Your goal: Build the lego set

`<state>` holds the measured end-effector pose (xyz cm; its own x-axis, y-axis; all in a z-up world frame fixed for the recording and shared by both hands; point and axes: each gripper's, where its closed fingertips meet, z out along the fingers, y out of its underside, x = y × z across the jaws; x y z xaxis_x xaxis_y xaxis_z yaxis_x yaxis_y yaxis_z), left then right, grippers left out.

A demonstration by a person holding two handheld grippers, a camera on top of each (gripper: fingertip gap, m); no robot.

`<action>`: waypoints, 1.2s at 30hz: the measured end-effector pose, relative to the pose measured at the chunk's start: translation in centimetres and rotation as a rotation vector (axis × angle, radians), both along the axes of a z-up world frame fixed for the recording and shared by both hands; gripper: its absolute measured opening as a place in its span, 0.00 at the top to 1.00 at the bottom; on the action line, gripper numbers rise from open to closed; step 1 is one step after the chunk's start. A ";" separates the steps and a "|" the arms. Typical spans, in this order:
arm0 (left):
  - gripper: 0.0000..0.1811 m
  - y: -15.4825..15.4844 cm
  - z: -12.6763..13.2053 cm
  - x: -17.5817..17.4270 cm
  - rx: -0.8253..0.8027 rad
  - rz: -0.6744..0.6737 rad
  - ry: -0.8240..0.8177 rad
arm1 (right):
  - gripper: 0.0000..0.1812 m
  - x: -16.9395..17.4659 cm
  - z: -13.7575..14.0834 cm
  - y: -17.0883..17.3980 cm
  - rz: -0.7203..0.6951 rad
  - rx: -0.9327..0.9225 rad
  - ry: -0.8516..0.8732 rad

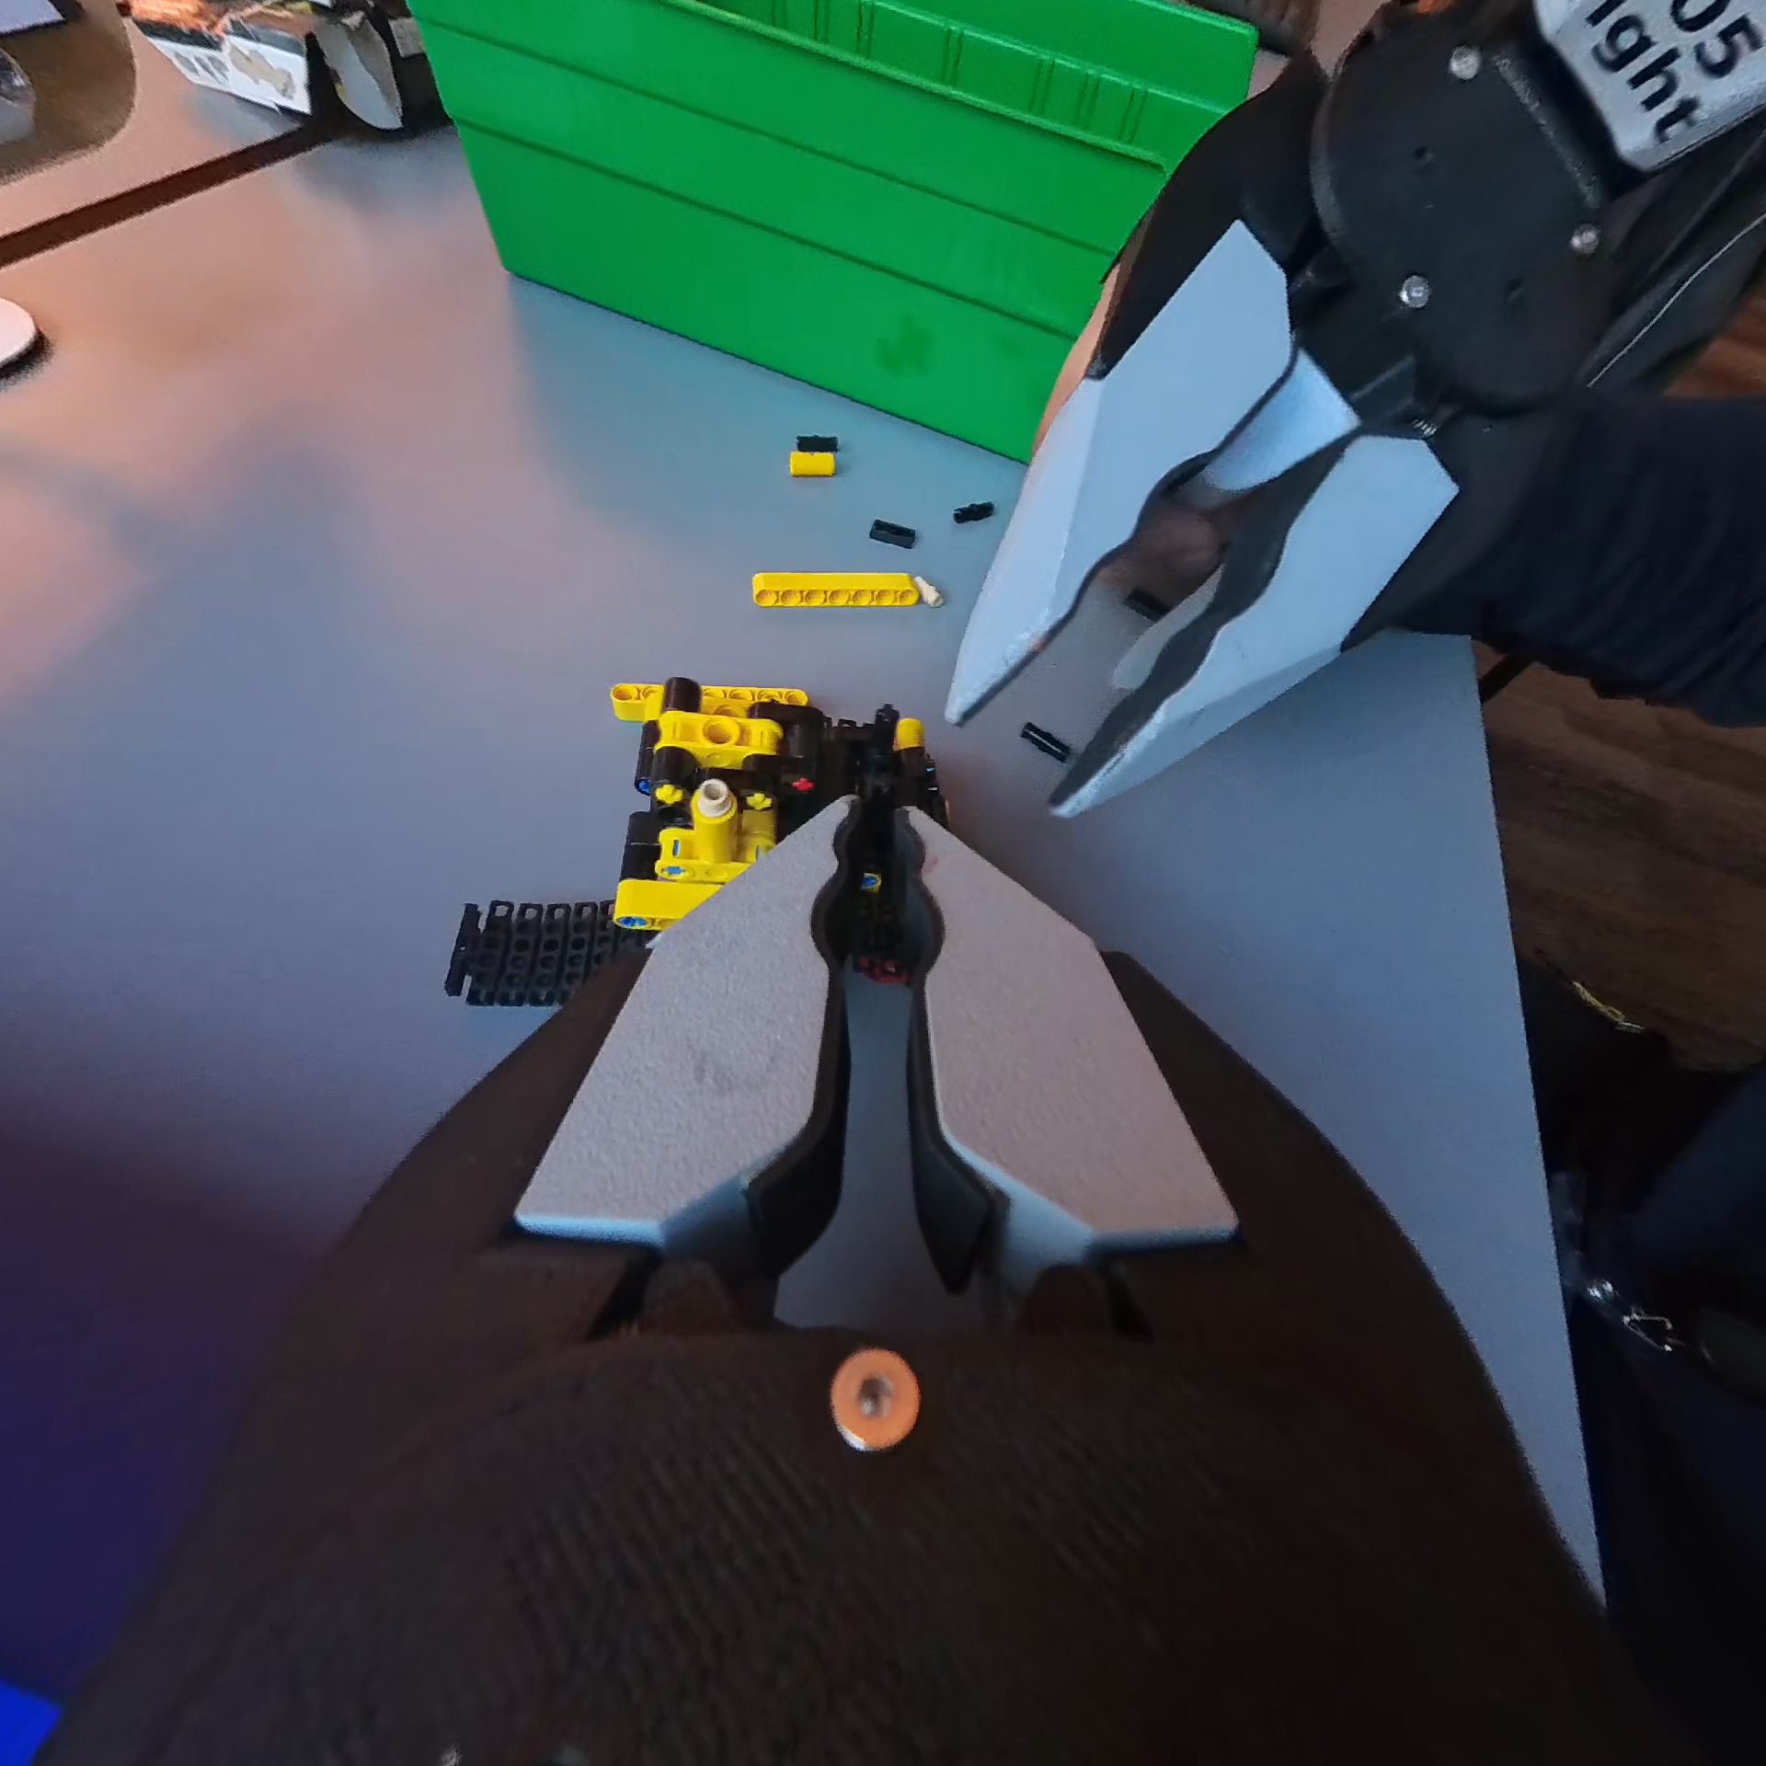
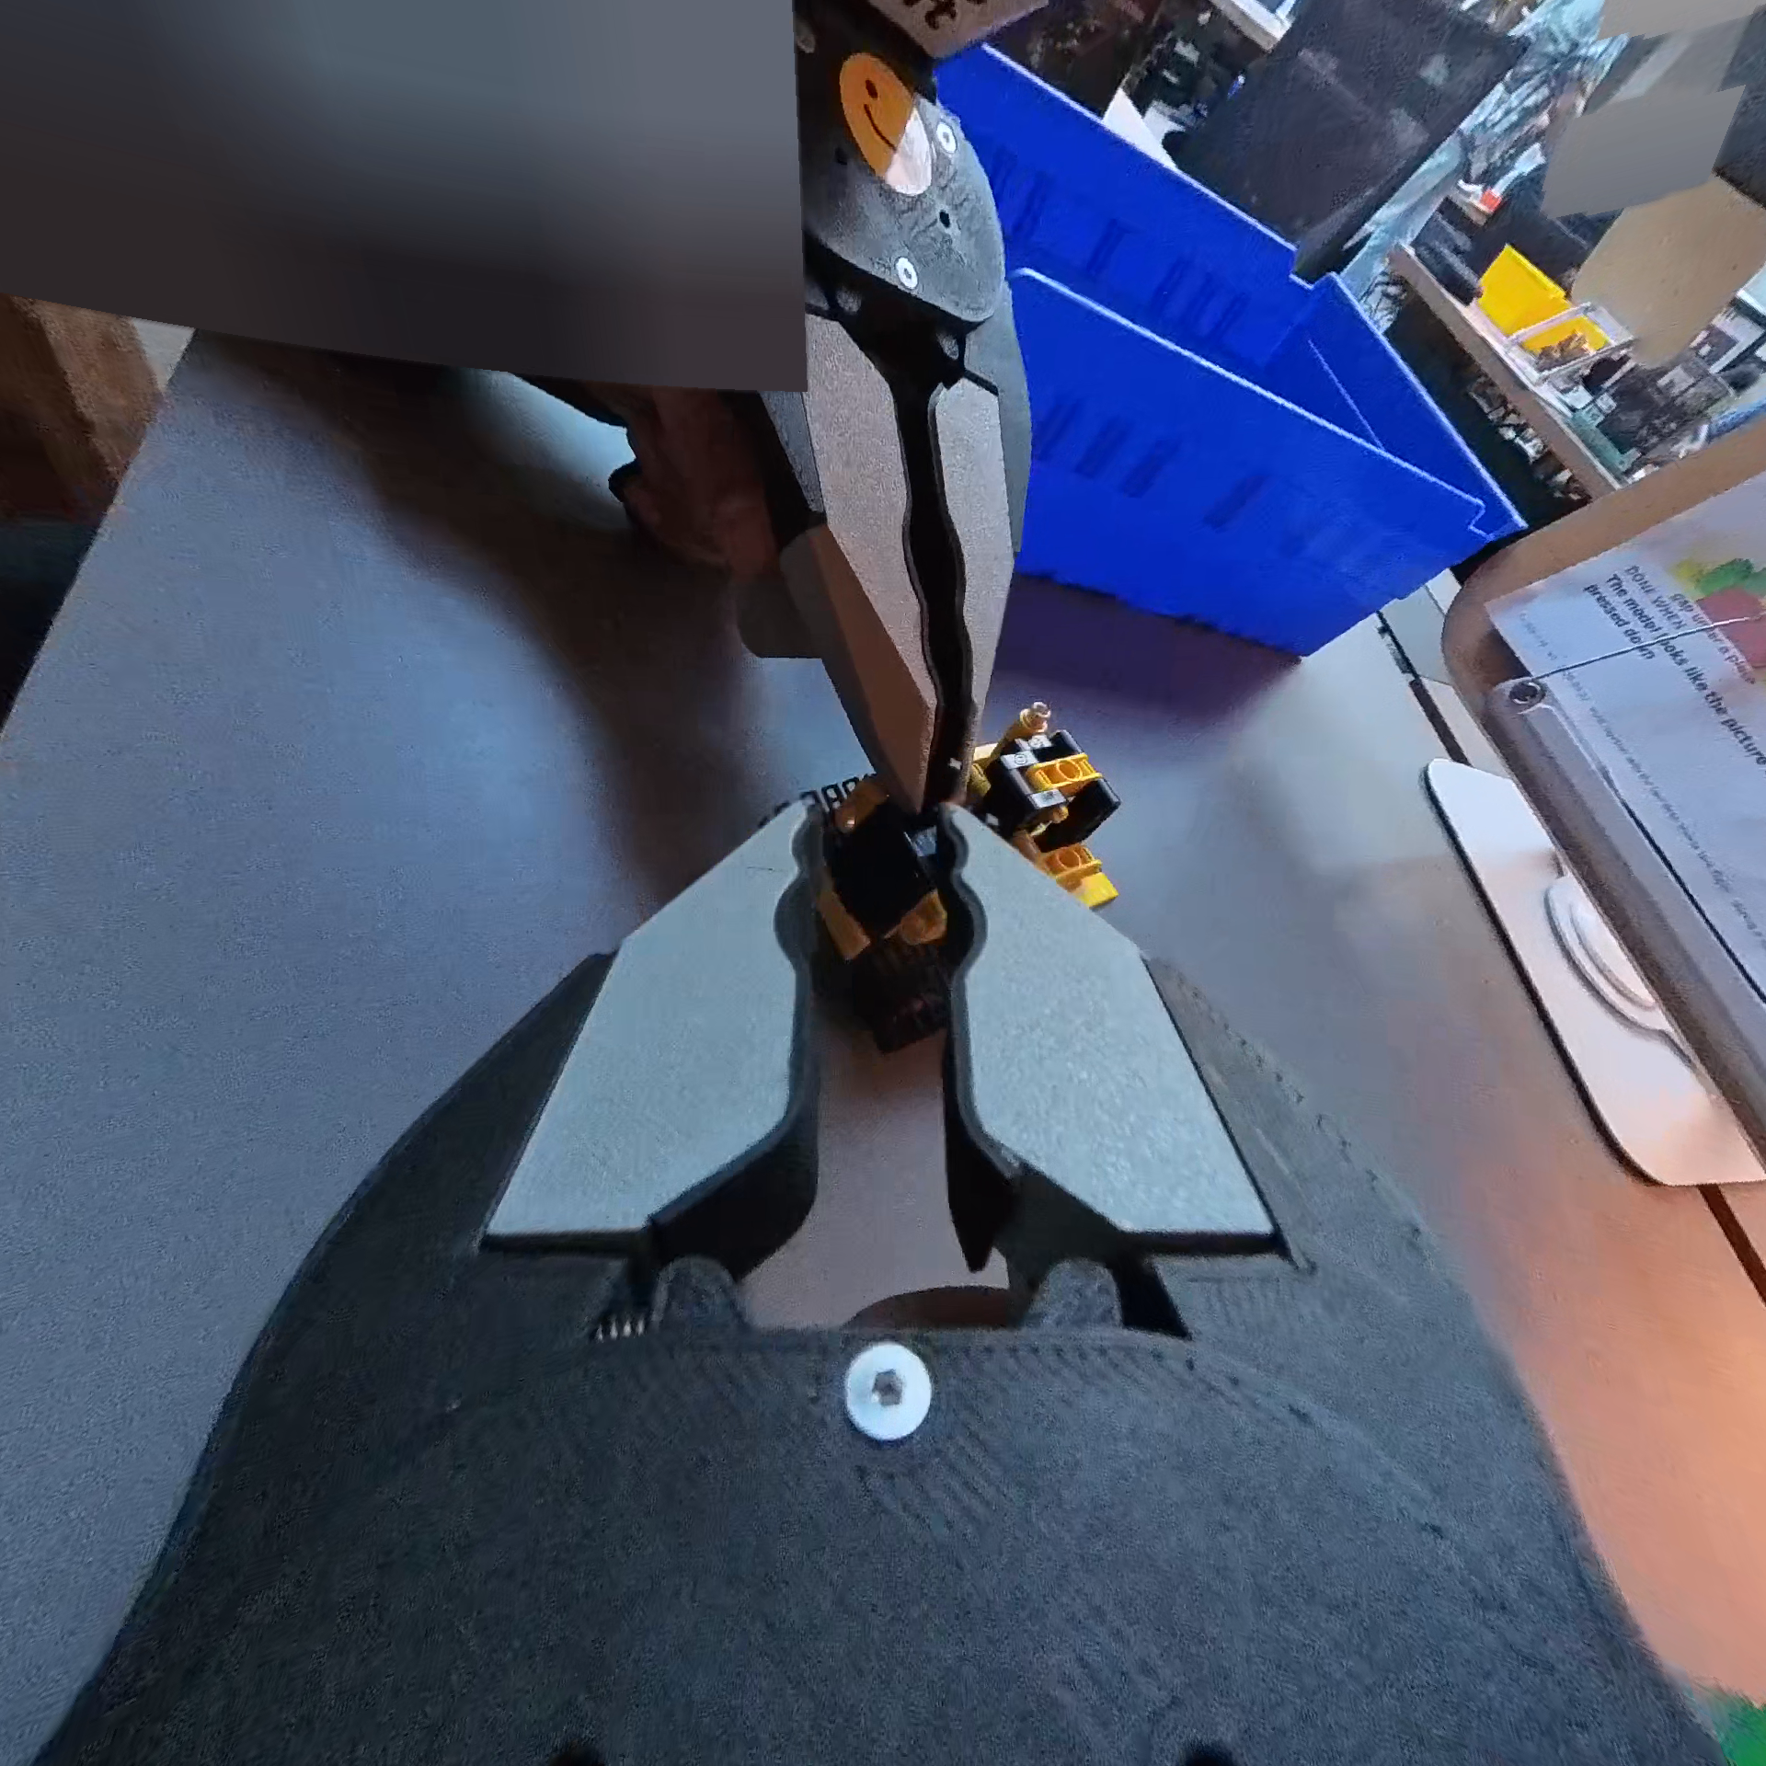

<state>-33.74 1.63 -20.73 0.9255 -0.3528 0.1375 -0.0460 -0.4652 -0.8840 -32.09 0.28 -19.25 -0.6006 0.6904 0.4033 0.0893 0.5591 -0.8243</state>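
Left gripper [image 1: 877, 812] clamped on the yellow-and-black lego model [image 1: 726, 793]; right gripper [image 1: 1013, 764] empty, fingers apart.

The model sits on the grey table [image 1: 334, 573], loose yellow beam [image 1: 833, 590] and black pins [image 1: 893, 533] beyond; seemingly mid-assembly, next fetching a pin calls for fine aim.

White tag [image 1: 1663, 76] on the right gripper [image 1: 1008, 764] and a sheet [image 2: 1663, 688], seemingly instructions, bear print.

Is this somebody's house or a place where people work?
Probably a workshop or lab: big plastic storage bins, green and blue, stand on the grey table, with cluttered shelves behind.
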 end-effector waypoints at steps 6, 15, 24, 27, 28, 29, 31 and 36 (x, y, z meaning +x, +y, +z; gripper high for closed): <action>0.99 -0.1 0.0 0.0 -0.002 -0.004 -0.009 | 0.93 0.4 -1.9 0.1 0.015 0.187 -0.001; 0.99 -0.1 0.0 -0.1 -0.009 0.004 -0.028 | 0.91 -0.1 -4.6 2.7 -0.080 0.589 0.068; 0.99 0.0 -0.1 -0.2 -0.003 0.024 -0.003 | 0.96 -0.5 -4.1 1.6 -0.120 0.039 -0.192; 0.99 0.2 -0.1 -0.3 0.012 0.050 0.050 | 0.97 -0.6 -4.1 1.8 -0.133 -0.074 -0.268; 0.99 0.2 -0.1 -0.3 0.014 0.054 0.060 | 0.97 -0.6 -4.1 1.8 -0.138 -0.086 -0.276; 0.99 0.2 -0.1 -0.3 0.015 0.056 0.067 | 0.97 -0.5 -4.1 1.8 -0.143 -0.090 -0.280; 0.99 0.2 -0.1 -0.3 0.016 0.056 0.074 | 0.97 -0.3 -4.1 1.8 -0.152 -0.094 -0.294; 0.99 0.2 -0.1 -0.2 0.015 0.057 0.073 | 0.98 -0.2 -4.1 1.9 -0.161 -0.169 -0.341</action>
